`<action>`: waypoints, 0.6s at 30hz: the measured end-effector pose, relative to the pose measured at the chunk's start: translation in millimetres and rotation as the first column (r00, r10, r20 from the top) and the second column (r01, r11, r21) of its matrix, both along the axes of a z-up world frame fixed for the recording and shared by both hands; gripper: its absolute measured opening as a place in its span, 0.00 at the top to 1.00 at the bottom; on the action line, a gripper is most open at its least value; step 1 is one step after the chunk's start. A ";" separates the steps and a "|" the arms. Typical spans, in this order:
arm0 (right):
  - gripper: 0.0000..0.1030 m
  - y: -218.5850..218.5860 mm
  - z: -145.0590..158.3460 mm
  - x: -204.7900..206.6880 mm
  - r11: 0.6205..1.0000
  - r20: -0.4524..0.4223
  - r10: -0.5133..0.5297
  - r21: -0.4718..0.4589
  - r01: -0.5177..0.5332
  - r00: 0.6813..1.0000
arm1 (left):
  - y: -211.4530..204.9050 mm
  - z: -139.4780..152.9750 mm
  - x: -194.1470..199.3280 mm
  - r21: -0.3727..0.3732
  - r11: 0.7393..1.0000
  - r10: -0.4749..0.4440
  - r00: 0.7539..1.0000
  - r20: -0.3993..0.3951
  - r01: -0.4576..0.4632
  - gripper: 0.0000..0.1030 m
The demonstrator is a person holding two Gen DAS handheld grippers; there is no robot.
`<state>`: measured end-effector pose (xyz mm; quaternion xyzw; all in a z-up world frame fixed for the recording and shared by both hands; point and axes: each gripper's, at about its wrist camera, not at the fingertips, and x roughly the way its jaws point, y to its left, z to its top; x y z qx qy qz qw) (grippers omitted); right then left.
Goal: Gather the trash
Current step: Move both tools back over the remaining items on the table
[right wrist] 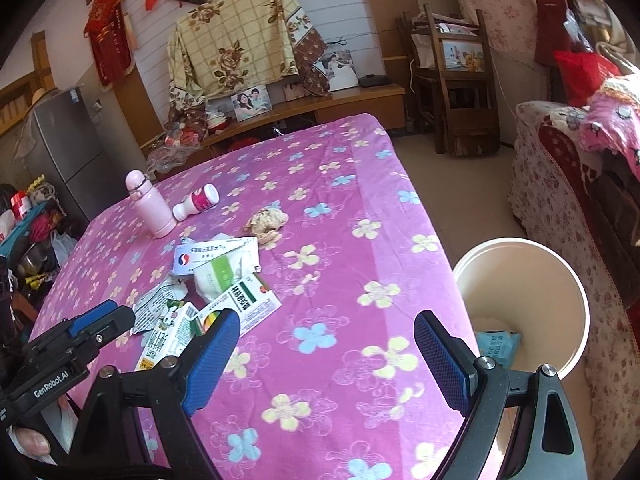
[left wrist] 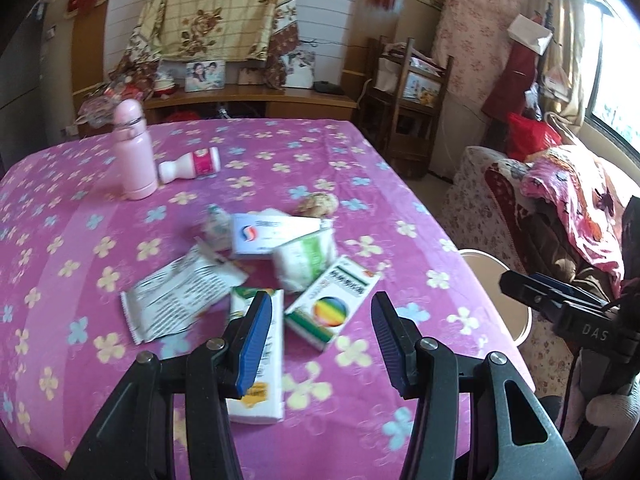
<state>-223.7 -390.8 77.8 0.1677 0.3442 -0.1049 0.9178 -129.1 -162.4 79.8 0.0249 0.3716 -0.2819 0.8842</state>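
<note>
So both claws are hovering over the bench (right wrist: 340,208) with its pink flowered cloth, and neither has hold of anything. The left claw (left wrist: 320,332) is partly open with nothing between its pads, the right claw (right wrist: 326,356) is spread wide over bare cloth. The trash is heaped mid-bench: a rainbow-print box (left wrist: 332,304), a white and blue box (left wrist: 272,236), a crumpled white packet (left wrist: 306,258), a printed wrapper (left wrist: 176,296), a tall carton (left wrist: 260,360) right under the left claw, plus a brownish wad (right wrist: 266,220) further back. The bin (right wrist: 520,304) sits on the floor just off the bench's right edge with a blue packet (right wrist: 498,346) already in it. My worry is that everything overlaps, so a pinch on the carton could drag a neighbour off the edge, and that flat wrapper looks hard to get under. Also the pink bottle (left wrist: 134,148) and the tipped white bottle (left wrist: 192,164) sit close by and may not be trash.
</note>
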 end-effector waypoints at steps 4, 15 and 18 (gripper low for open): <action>0.11 11.6 0.8 4.1 1.000 -0.004 0.014 -0.021 -0.014 1.000 | 19.4 -4.8 5.3 -0.002 0.999 0.035 0.999 -0.016 -0.035 0.49; 0.11 31.5 0.6 8.6 0.997 -0.016 0.031 -0.066 -0.032 0.999 | 46.9 -18.9 8.8 0.010 0.997 0.073 0.996 -0.051 -0.072 0.48; 0.11 34.3 -0.1 9.3 0.997 -0.018 0.036 -0.063 -0.037 0.999 | 50.4 -19.2 8.3 0.006 0.997 0.074 0.996 -0.057 -0.074 0.48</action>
